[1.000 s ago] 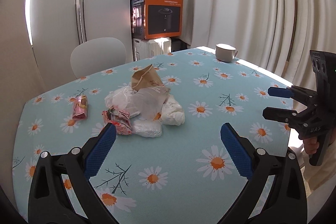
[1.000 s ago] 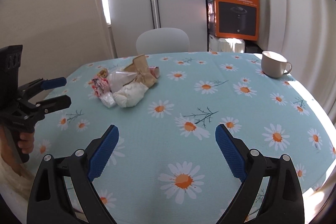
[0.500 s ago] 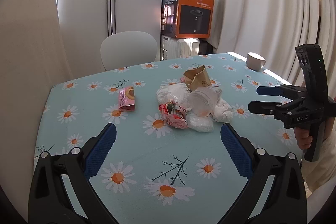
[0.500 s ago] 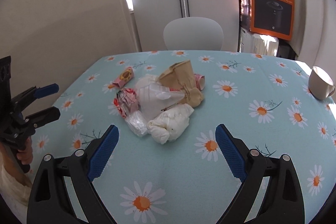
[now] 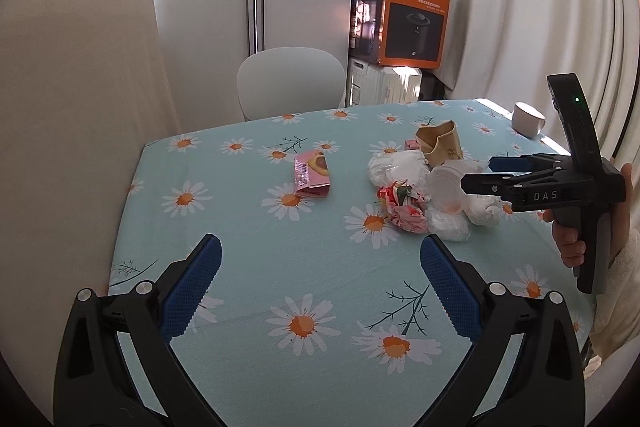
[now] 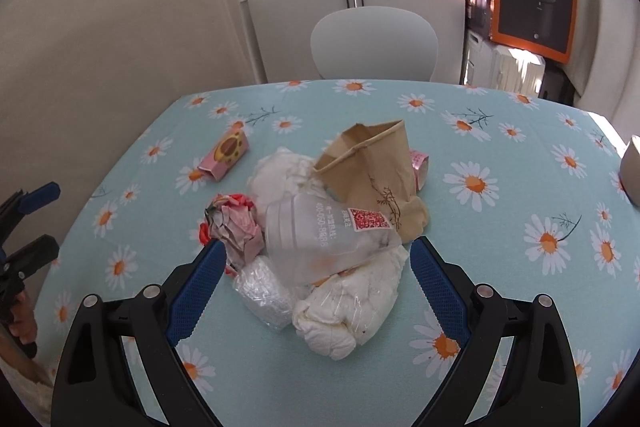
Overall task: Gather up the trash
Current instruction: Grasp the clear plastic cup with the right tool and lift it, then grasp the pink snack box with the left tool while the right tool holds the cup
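Inventory on the counter, positions relative to the brown paper cup:

- Brown paper cup: one, lying crushed on its side.
- Clear plastic cup: one, touching the paper cup on its near side.
- White crumpled wads: two, one left of the paper cup, one nearer than the plastic cup.
- Red-and-pink crumpled wrapper: one, left of the paper cup.
- Clear crinkled plastic piece: one, nearer and left.
- Pink packets: two, one well left, one just right.
- White mug: one, far right.
- Hand-held grippers: two.
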